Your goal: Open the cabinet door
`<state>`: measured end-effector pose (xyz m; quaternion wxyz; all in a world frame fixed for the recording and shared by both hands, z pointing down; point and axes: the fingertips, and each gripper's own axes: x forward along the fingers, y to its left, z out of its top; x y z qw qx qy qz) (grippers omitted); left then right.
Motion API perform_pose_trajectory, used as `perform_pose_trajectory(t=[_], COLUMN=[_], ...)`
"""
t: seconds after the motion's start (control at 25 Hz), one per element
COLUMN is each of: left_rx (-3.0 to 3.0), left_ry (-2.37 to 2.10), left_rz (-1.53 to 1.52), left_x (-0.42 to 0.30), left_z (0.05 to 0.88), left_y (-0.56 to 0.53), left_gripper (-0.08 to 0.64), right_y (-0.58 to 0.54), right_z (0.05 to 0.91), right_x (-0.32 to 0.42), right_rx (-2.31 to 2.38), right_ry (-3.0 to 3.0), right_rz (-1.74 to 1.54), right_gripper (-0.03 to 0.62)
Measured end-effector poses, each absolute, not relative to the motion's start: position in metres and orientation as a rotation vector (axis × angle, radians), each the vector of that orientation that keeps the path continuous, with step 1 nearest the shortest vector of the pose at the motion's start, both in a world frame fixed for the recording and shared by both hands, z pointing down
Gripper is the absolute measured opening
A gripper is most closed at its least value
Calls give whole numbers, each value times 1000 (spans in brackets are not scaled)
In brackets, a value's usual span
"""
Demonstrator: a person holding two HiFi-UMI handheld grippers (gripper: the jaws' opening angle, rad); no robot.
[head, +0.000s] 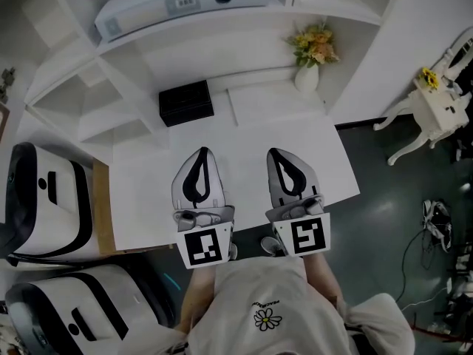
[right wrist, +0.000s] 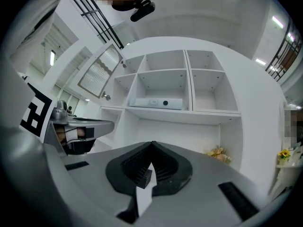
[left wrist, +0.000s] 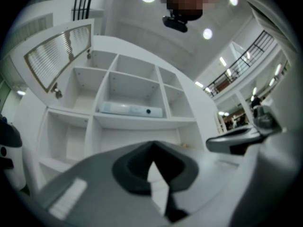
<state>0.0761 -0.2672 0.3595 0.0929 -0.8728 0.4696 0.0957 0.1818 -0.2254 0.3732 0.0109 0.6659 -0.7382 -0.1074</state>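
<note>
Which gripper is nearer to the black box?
Left. In the head view the left gripper lies just below the black box; the right gripper lies further right, below the flower vase.

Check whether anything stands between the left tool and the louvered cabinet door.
Nothing visible does. The left tool, shut and empty above the white desk, has only open air between it and the louvered door at the upper left of the shelf unit.
</note>
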Motion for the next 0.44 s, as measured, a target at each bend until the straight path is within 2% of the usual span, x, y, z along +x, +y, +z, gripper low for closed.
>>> perform_pose_trajectory(t=[0.44], left_rx=[-2568], left_ry=[1423], left_rz=[246], left_x=[66], left_z=[362], left_y=[-277], left_gripper=[6], right_y=[-233], right_z=[375], right_x=[180], right_rx=[2067], right_ry=[-2309], right_rz=[-329], right_gripper=[-2])
